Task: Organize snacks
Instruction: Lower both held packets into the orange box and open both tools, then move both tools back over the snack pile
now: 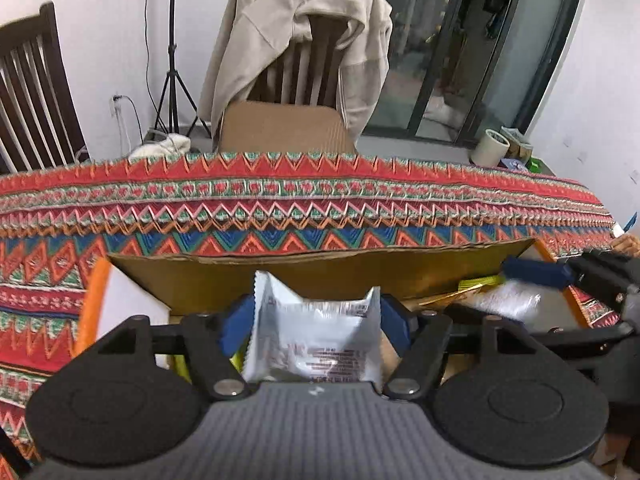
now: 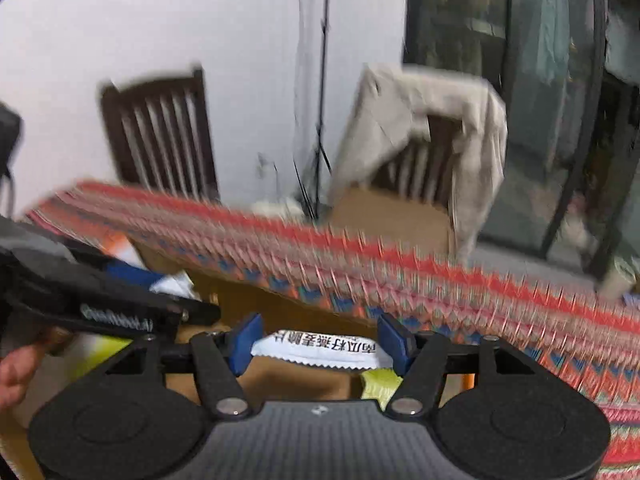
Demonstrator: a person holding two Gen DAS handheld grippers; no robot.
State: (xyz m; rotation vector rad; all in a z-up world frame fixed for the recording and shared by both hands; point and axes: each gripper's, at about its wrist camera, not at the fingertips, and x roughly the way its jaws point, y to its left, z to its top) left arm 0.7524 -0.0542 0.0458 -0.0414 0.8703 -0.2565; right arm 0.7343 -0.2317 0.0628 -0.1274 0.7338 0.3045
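left wrist: close behind claw, facing table far edge | right wrist: same, tilted, blurred | shared: draped chair (image 1: 304, 52) (image 2: 424, 136), cardboard box (image 1: 320, 268) (image 2: 256, 300)

Left tool (image 1: 316, 320), right tool (image 2: 320, 344): black linkages, blue pads, silver pivot screws, ribbed grey housing.

A box (image 1: 320, 268) sits on the table (image 1: 280, 200), close to the near side. The left gripper (image 1: 316, 320) is over the box with a snack packet (image 1: 316, 340) between its fingers. To the right, inside the box, lies another packet (image 1: 508, 300), and the right gripper (image 1: 536, 276) is just above it. Behind the table stands a chair (image 1: 308, 76) with a jacket (image 1: 280, 36) hung over its back. A second chair (image 1: 32, 96) stands further left. A stand (image 1: 173, 60) is between the two chairs, by the wall. On the table's far right corner sits a roll (image 1: 490, 148).
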